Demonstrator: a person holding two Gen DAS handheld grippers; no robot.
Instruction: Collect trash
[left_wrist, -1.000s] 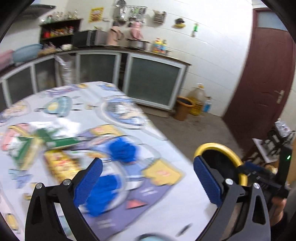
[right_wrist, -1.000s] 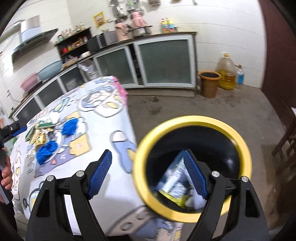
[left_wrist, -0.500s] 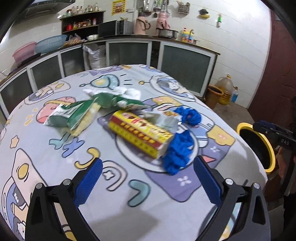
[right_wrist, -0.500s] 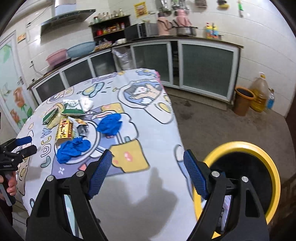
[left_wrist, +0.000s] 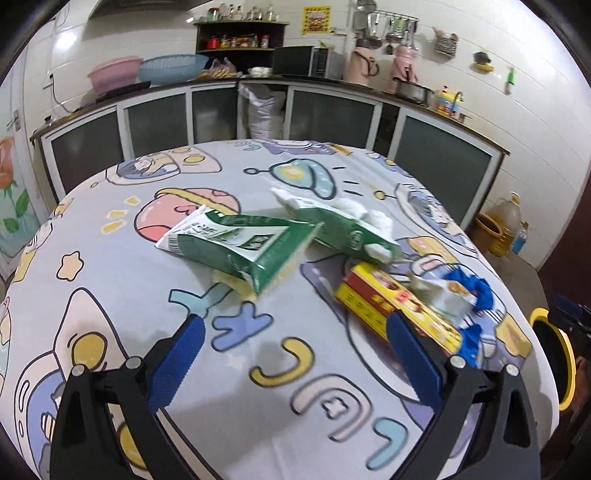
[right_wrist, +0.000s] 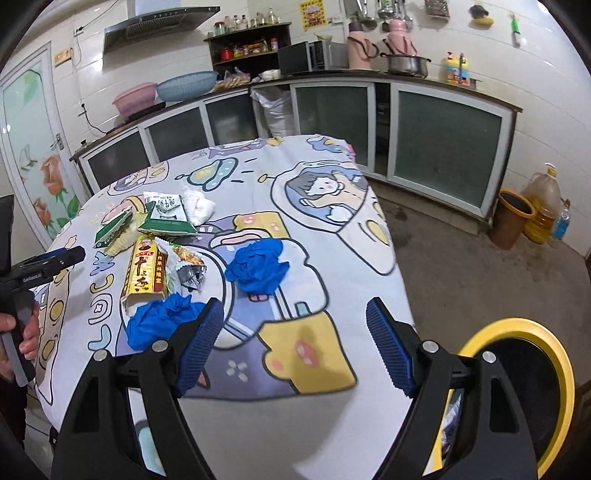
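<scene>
The left gripper (left_wrist: 293, 354) and right gripper (right_wrist: 295, 345) both hang released and empty over the table (right_wrist: 325, 221). Beyond them lies the trash: green packets (left_wrist: 240, 247), a yellow box (right_wrist: 146, 271) and blue gloves (right_wrist: 258, 269). The yellow-rimmed bin (right_wrist: 532, 373) stands right of the table.

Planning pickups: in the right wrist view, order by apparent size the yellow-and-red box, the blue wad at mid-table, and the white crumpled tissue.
1. Yellow-and-red box: largest, long and flat.
2. Blue wad at mid-table: slightly smaller, though close enough that the order is unsure.
3. White crumpled tissue: clearly smallest, but farthest from the camera.
</scene>
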